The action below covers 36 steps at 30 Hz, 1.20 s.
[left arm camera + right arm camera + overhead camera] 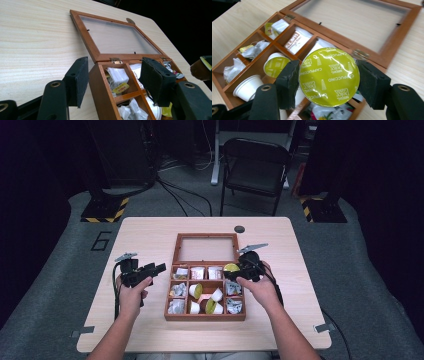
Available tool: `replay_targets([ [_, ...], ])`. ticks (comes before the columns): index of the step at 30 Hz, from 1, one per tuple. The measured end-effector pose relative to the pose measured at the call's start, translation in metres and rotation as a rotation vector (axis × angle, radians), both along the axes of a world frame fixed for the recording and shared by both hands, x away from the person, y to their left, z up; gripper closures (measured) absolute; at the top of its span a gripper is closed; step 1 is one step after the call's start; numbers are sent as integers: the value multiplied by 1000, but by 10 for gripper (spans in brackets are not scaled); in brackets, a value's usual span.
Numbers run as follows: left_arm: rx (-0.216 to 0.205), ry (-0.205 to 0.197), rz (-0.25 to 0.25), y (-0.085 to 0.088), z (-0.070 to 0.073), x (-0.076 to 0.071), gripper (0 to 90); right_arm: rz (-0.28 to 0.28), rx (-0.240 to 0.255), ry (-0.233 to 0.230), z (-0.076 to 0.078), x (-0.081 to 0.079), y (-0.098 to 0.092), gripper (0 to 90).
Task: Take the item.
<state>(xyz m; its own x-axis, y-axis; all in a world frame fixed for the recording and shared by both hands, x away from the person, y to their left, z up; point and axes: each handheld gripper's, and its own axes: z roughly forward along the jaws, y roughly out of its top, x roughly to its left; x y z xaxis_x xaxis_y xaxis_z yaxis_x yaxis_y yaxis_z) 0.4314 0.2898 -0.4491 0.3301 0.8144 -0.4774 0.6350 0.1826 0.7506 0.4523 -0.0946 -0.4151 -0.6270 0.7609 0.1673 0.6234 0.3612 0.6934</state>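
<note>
Right claw (328, 77) clamping yellow-lidded capsule (329, 77), hovering over right far corner of wooden box (205, 317); left claw (113, 80) gaping empty beside box's left wall.

Lab: dark curtains, hazard-taped stands (104, 210), floor cables.

The high view looks forward and down from above the person's side, taking in the whole table (150, 330) from some way off; the left gripper view sits low and close beside the wooden box (101, 82), facing its open lid (117, 37); the right gripper view hovers near above the box (249, 41); all three share box and lid.
</note>
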Motion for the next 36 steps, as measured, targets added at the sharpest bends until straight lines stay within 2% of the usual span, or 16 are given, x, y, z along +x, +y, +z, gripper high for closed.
replay_targets([
  [2, 5, -3, -6, 0, 0, 1, 399, -25, -4, -3, 1, 0, -5, 371],
  [7, 4, 3, -6, -1, -1, 3, 399, -75, -53, -19, -1, 3, -19, 371],
  [10, -5, -1, 0, 0, -1, 4, 399, -104, -59, -14, -3, 5, -25, 371],
  [11, 5, -9, -5, 1, -1, 5, 399, -116, -55, -9, -3, 5, -29, 371],
  [16, -9, -2, 3, 0, 0, 6, 399, -150, -66, -6, -7, 8, -41, 371],
  [19, 4, -7, -4, 0, 0, 8, 399, -173, -74, -4, -9, 8, -48, 371],
  [29, -1, 2, -10, -2, -2, 11, 399, -252, -54, 1, -13, 9, -71, 371],
  [36, -1, -2, -8, -2, -2, 12, 399, -302, -62, 0, -18, 12, -84, 371],
])
